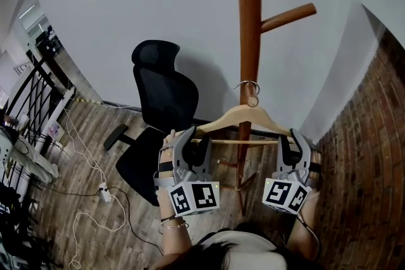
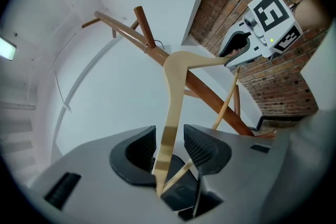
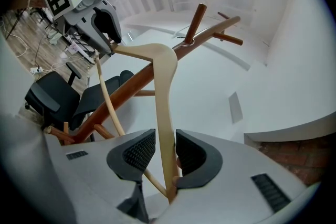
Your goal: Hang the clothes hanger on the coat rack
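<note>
A light wooden hanger (image 1: 243, 116) hangs level in front of the brown coat rack pole (image 1: 248, 22). Its metal hook (image 1: 249, 86) loops the pole by a peg (image 2: 144, 26). My left gripper (image 1: 190, 137) is at the hanger's left end. Its jaws stand open, with the hanger arm (image 2: 170, 118) between the pads and a gap on each side. My right gripper (image 1: 295, 140) is shut on the hanger's right end, and the pads (image 3: 140, 150) press the arm (image 3: 164, 113). Each gripper shows in the other's view: the right gripper (image 2: 257, 29) and the left gripper (image 3: 89, 2).
A black office chair (image 1: 161, 98) stands just left of the pole. White cables (image 1: 88, 186) trail over the wooden floor. A brick wall (image 1: 373, 155) closes the right side, and a white wall stands behind the rack. A black railing (image 1: 31, 92) is at the far left.
</note>
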The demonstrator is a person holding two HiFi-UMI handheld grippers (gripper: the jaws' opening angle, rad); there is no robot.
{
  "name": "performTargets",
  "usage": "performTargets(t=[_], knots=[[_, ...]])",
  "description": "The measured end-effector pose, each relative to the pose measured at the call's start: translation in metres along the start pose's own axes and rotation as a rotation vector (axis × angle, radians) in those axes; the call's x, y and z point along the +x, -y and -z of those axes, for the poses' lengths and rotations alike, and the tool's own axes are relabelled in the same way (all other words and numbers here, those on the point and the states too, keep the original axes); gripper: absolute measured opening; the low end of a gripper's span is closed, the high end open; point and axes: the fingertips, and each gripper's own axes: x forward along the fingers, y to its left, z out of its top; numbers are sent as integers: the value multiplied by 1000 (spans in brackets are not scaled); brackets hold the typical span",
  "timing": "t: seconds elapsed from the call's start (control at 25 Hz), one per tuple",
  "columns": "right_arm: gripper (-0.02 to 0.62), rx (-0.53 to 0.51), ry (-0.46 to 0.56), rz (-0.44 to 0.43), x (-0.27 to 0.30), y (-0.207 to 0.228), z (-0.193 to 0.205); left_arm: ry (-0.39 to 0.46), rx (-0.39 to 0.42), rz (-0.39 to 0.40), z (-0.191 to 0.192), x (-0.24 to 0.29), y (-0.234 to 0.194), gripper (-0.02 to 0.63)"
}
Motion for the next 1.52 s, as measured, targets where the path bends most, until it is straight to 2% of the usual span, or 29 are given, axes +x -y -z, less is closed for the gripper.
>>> performTargets(t=[1.0, 1.52], knots=[[124, 11, -9, 19, -63, -10, -5, 3, -47, 4, -1, -68, 10, 155], [95, 31, -13, 51, -105, -17, -21, 36, -66, 8, -1, -112, 7, 60]])
